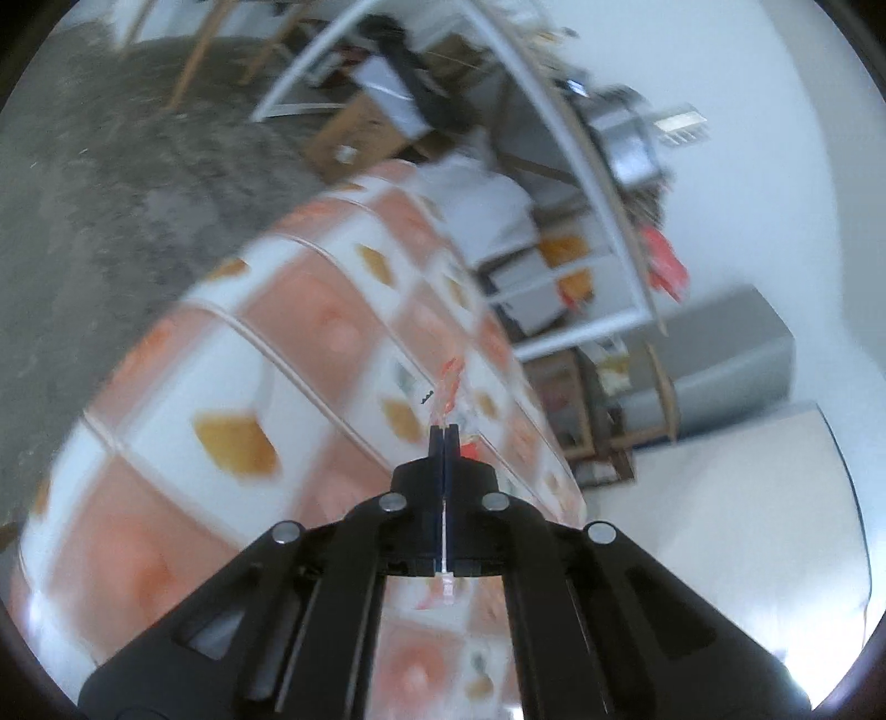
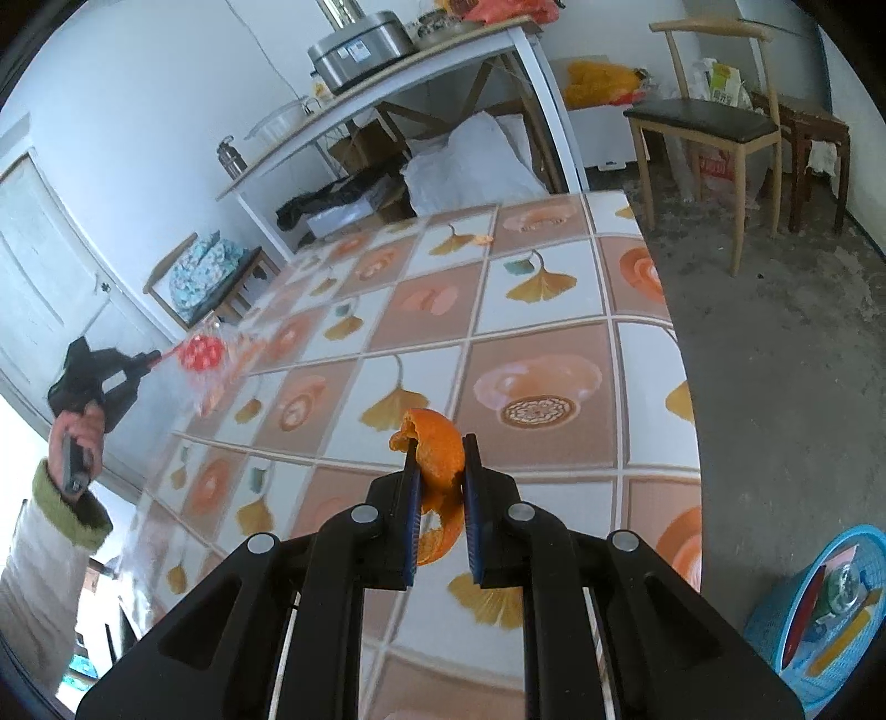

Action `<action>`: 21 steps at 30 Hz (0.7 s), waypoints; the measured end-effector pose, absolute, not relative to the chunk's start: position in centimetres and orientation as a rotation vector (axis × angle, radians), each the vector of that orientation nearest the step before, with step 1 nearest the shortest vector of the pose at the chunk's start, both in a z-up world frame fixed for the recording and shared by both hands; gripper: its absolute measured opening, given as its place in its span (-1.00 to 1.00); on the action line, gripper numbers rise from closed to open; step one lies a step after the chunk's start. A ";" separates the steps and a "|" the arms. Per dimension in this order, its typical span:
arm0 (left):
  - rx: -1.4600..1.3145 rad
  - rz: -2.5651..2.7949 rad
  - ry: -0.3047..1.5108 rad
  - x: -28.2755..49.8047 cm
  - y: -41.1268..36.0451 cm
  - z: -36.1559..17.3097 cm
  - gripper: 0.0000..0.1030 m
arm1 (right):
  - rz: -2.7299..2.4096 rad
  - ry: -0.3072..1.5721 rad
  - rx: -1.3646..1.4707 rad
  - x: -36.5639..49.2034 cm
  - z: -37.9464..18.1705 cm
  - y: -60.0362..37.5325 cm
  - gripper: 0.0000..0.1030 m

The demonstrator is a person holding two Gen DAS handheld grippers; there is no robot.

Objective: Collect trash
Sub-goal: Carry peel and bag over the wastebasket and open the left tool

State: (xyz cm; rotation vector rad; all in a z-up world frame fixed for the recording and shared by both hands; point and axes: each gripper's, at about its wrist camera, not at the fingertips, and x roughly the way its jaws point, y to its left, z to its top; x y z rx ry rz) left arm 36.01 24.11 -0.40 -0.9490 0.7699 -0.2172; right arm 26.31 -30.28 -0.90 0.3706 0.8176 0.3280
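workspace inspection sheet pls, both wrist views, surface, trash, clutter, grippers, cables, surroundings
surface: table under a tile-print cloth with leaves and orange motifs.
job's things: orange peel in the right gripper; clear wrapper with red print in the left gripper; blue basket on the floor, already holding items.
clutter: a small orange scrap near the table's far edge.
grippers: right jaws shut on the peel above the table; left jaws shut on the wrapper.
cables: nothing seen.
surroundings: white shelf table with a steel cooker, a chair, a white door, concrete floor.
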 end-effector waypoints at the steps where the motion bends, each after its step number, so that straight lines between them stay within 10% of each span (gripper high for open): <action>1: -0.937 -0.241 0.769 35.2 23.3 0.2 -1.00 | 0.331 0.813 0.376 25.8 -0.6 -30.4 -0.74; 21: -0.559 -1.055 1.014 21.0 -16.1 7.0 -1.00 | -0.090 0.636 0.590 3.0 2.0 -48.9 -0.74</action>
